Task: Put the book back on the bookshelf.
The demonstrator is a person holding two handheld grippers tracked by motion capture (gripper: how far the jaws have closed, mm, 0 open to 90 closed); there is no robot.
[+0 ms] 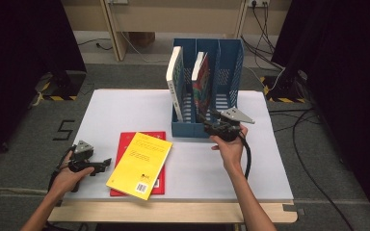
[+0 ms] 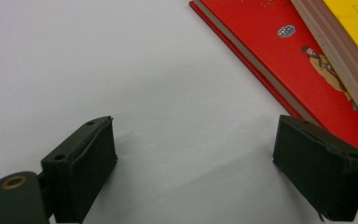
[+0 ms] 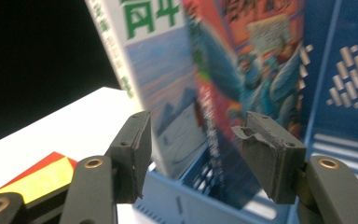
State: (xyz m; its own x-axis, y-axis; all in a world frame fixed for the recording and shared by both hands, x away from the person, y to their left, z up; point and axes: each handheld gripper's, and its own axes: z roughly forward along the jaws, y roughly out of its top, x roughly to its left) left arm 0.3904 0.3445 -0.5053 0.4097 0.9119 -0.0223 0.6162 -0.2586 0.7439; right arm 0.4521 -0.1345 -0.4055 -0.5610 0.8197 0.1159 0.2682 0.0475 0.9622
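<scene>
From the high view, the white counter (image 1: 125, 108) carries a blue plastic three-slot file rack (image 1: 229, 72) at its far middle, with a white-covered book (image 1: 174, 77) upright in the left slot and a colourful illustrated book (image 1: 202, 82) upright in the middle slot. Near the front edge a yellow paperback book (image 1: 140, 164) lies slantwise on a red hardcover book (image 1: 125, 144). The left gripper (image 1: 103, 163) rests low at the counter's front left corner, held level and pointing toward the two flat books. The right gripper (image 1: 211, 117) is held out on a straight forearm at the rack's front, right at the foot of the colourful illustrated book.

In the left gripper view the jaws stand spread over bare counter with nothing between them; the red hardcover book (image 2: 279, 51) lies just beyond the right jaw, the yellow paperback book (image 2: 354, 23) on top of it.

In the right gripper view the jaws stand apart, not pressing anything; the colourful illustrated book (image 3: 242, 60) rises just past them, the white-covered book (image 3: 144, 56) beside it.
</scene>
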